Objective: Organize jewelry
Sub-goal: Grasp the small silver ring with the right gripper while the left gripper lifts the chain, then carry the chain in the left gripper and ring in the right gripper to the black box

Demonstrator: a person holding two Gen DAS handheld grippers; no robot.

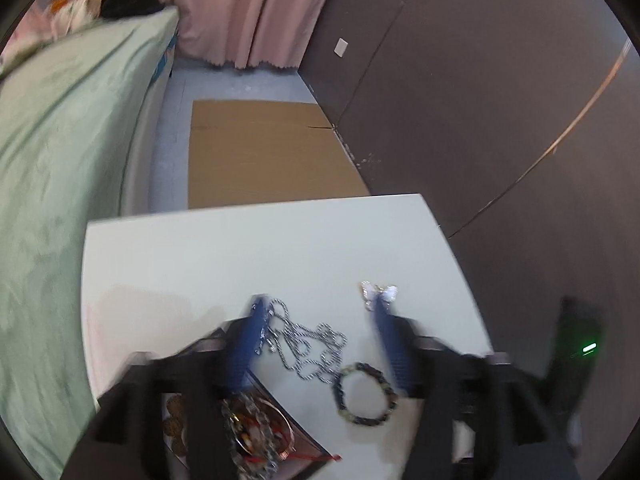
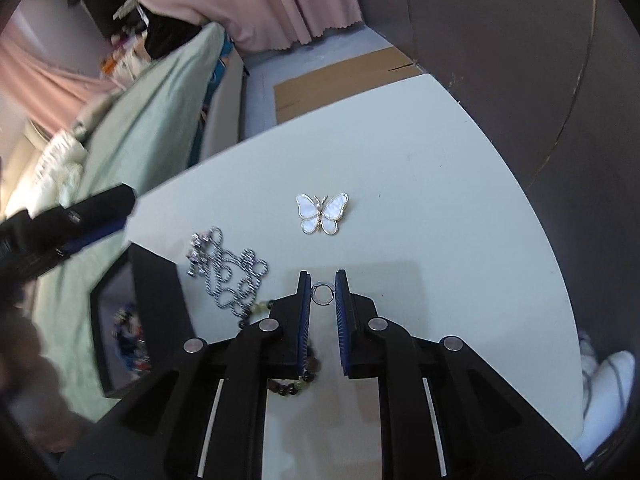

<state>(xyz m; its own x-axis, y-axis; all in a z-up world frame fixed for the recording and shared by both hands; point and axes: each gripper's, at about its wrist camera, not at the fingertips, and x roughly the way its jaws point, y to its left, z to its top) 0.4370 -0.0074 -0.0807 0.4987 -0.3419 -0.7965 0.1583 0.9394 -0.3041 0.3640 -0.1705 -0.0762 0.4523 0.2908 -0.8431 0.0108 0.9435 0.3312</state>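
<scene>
On the white table (image 2: 440,208) lie a white butterfly brooch (image 2: 322,213), a silver chain necklace (image 2: 230,276) and a dark beaded bracelet (image 1: 366,395). A small silver ring (image 2: 322,294) lies between the fingertips of my right gripper (image 2: 322,292), whose jaws stand narrowly apart around it. My left gripper (image 1: 320,308) is open and empty above the chain (image 1: 308,344), its right finger near the butterfly (image 1: 379,293). A dark jewelry box (image 2: 132,320) with several pieces inside sits at the table's left edge; it also shows in the left wrist view (image 1: 272,432).
A bed with a green cover (image 1: 52,184) runs along the left of the table. Flat cardboard (image 1: 264,152) lies on the floor beyond the table. A dark wall panel (image 1: 500,120) stands to the right. Pink curtains (image 1: 248,8) hang at the back.
</scene>
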